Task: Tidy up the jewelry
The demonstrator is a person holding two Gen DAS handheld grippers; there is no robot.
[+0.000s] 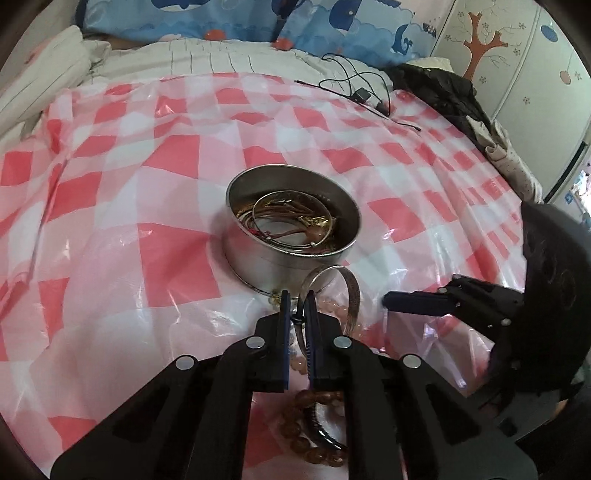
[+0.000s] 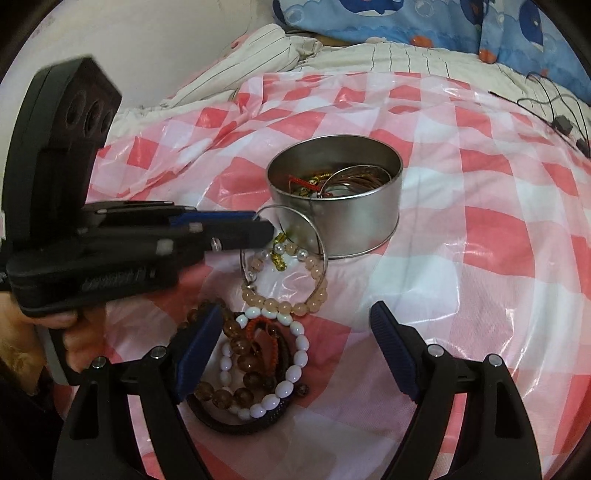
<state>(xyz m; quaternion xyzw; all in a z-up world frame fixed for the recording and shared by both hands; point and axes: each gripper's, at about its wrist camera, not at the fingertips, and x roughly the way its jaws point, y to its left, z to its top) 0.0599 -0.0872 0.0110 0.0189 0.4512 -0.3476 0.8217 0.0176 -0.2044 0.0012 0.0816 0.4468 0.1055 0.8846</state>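
A round metal tin [image 1: 295, 254] [image 2: 354, 225] holding bangles and cords sits on the checked sheet. My left gripper [image 1: 297, 295] is shut on a thin silver bangle [image 1: 351, 288] [image 2: 317, 236] and holds it just in front of the tin; it also shows in the right wrist view [image 2: 255, 230]. My right gripper [image 2: 295, 317] is open and empty above a pile of bracelets: peach beads [image 2: 295, 304], white beads [image 2: 295, 369], brown beads [image 2: 236, 391] [image 1: 299, 435] and a black band [image 2: 236, 424]. Its finger [image 1: 413, 301] shows in the left wrist view.
A pink-and-white checked plastic sheet [image 1: 147, 184] [image 2: 480, 258] covers the bed. Blue patterned pillows [image 1: 258, 18] lie at the far edge. A black cable with a charger [image 1: 360, 94] [image 2: 563, 123] lies at the back right. Dark clothes [image 1: 443, 88] are heaped by a wardrobe [image 1: 517, 55].
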